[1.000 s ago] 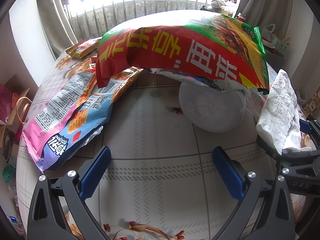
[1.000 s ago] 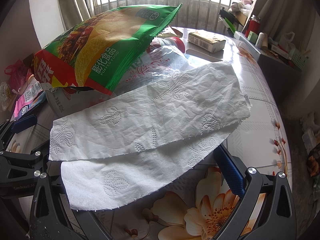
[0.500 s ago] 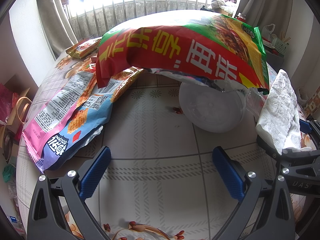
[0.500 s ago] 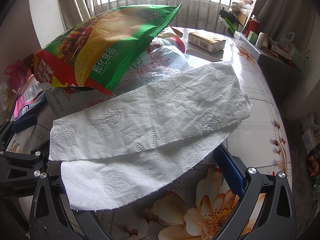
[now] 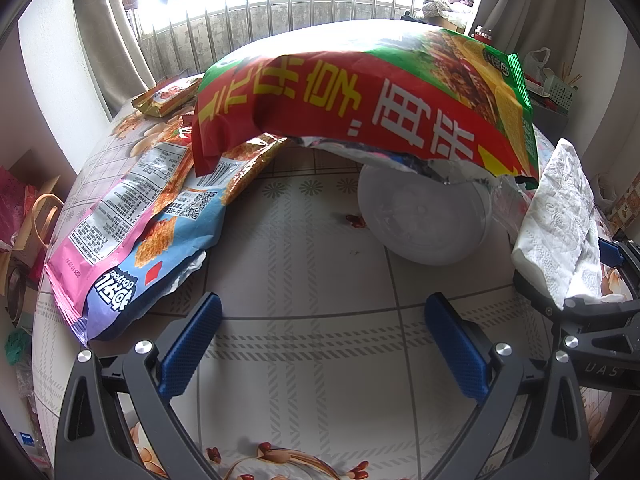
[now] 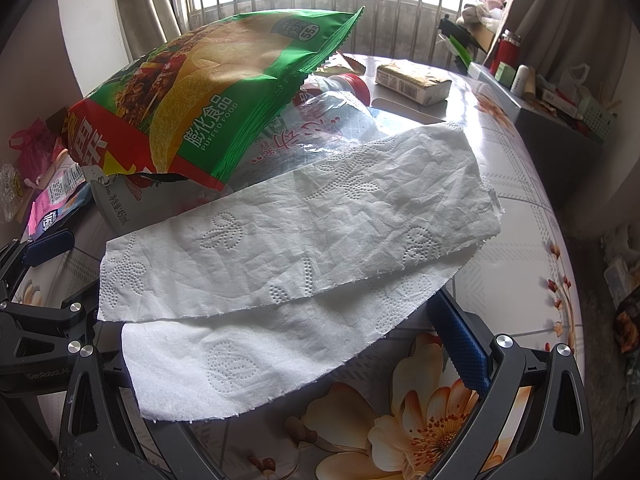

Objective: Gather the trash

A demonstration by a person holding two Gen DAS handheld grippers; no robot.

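A big red-and-green chip bag (image 5: 360,108) lies over a white plastic tub (image 5: 424,220) on the tiled tablecloth. My left gripper (image 5: 320,344) stands open just short of the tub, with nothing between its blue pads. A pink-and-blue snack bag (image 5: 136,232) lies flat to its left. A white paper towel (image 6: 296,240) is draped across my right gripper (image 6: 320,320), which is open. Its left finger is hidden under the paper and only the right pad (image 6: 460,340) shows. A crushed clear bottle (image 6: 332,120) with a red cap lies under the chip bag.
A small orange snack packet (image 5: 168,96) sits at the table's back left. A wrapped paper pack (image 6: 412,80) lies at the back. A side shelf with a red flask (image 6: 508,52) stands beyond the table's right edge. Bags (image 5: 24,216) sit on the floor left.
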